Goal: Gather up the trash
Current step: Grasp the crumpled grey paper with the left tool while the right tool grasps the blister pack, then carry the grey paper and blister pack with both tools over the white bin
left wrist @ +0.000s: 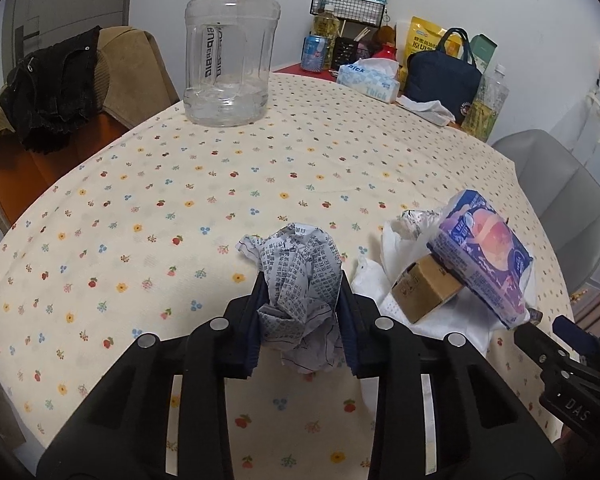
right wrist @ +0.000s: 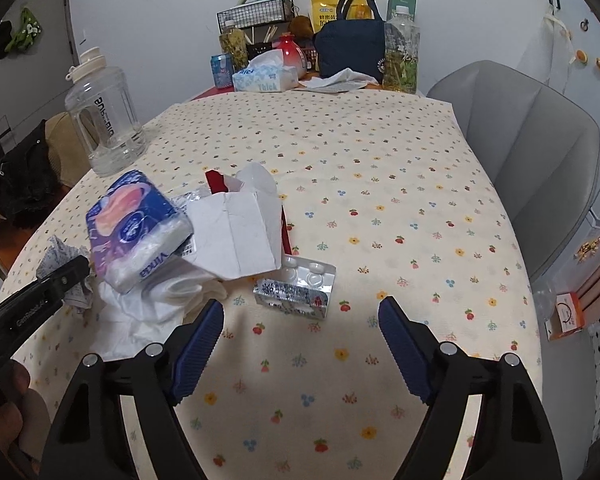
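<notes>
Pinching the crumpled paper [left wrist: 300, 280] in my left gripper [left wrist: 300, 320] secures one scrap (mid-wad grip), while my right gripper [right wrist: 300, 340], jaws apart, lines up on the blister pack [right wrist: 296, 288].

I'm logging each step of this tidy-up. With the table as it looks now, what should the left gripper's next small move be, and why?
Probably lift it straight up. The left gripper is shut on the crumpled printed paper, both pads pressing its sides, while the paper sits on the floral tablecloth. The right gripper is open, with the blister pack just ahead of it.
</notes>
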Motion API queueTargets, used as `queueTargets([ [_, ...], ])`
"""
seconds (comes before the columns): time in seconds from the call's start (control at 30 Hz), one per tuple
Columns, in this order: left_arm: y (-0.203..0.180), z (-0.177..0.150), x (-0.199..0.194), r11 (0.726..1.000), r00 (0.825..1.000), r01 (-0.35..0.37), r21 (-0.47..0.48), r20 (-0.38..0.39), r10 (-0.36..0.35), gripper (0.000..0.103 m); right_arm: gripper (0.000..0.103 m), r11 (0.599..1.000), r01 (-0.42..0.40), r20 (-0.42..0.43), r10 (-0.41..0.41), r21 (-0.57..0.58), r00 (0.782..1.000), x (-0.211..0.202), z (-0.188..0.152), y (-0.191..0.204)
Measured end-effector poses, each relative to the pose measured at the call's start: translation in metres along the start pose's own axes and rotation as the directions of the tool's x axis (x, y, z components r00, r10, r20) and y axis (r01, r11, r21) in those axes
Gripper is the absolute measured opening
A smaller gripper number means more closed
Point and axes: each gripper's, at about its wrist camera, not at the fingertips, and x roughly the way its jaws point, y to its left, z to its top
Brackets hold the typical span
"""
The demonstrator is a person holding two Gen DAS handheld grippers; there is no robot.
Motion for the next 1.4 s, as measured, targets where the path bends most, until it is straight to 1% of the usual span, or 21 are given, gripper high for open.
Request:
queueTargets([
  [0.03, 0.000, 0.001, 0.001, 1.000, 1.000, -0.001, -0.002, 0.001, 0.001, 0.032, 0.076, 1.000, -0.002, -0.004, 0.002, 0.001, 1.000, 0.002, 0.001, 0.000],
  [0.1, -0.002, 0.003, 0.002, 1.000, 1.000, -0.003, 0.000, 0.003, 0.003, 0.032, 0.070, 1.000, -0.010, -0.013, 0.010, 0.005, 1.000, 0.007, 0.002, 0.000],
  [0.17, -0.004, 0.005, 0.004, 1.000, 1.000, -0.007, 0.004, 0.003, 0.007, 0.032, 0.056, 0.999, -0.033, -0.035, 0.034, 0.016, 0.999, 0.014, 0.003, -0.001],
  [0.2, -0.004, 0.005, 0.004, 1.000, 1.000, -0.009, 0.006, 0.002, 0.009, 0.032, 0.050, 0.999, -0.038, -0.040, 0.039, 0.019, 0.998, 0.015, 0.003, -0.001],
  [0.23, -0.005, 0.005, 0.005, 1.000, 1.000, -0.011, 0.008, 0.001, 0.011, 0.032, 0.040, 0.999, -0.042, -0.048, 0.043, 0.022, 0.998, 0.017, 0.003, -0.002],
  [0.3, -0.006, 0.005, 0.005, 1.000, 1.000, -0.012, 0.008, 0.001, 0.012, 0.032, 0.040, 0.998, -0.050, -0.055, 0.052, 0.028, 0.997, 0.017, 0.001, -0.003],
  [0.5, -0.012, 0.004, -0.001, 1.000, 1.000, -0.008, 0.016, 0.011, 0.008, 0.032, 0.040, 0.999, -0.032, -0.026, 0.033, 0.023, 0.999, -0.001, -0.005, -0.005],
  [0.9, -0.032, 0.006, -0.035, 0.999, 0.998, 0.018, 0.043, 0.065, -0.020, 0.032, 0.040, 0.999, -0.025, 0.028, 0.024, 0.044, 0.999, -0.051, -0.014, -0.025],
  [1.23, -0.065, 0.010, -0.074, 0.993, 0.990, 0.048, 0.106, 0.129, -0.061, 0.032, 0.040, 0.997, -0.028, 0.083, 0.022, 0.077, 0.996, -0.086, -0.017, -0.046],
  [1.4, -0.092, 0.007, -0.084, 0.986, 0.986, 0.072, 0.148, 0.135, -0.093, 0.032, 0.040, 0.994, -0.024, 0.110, 0.012, 0.103, 0.994, -0.101, -0.020, -0.063],
])
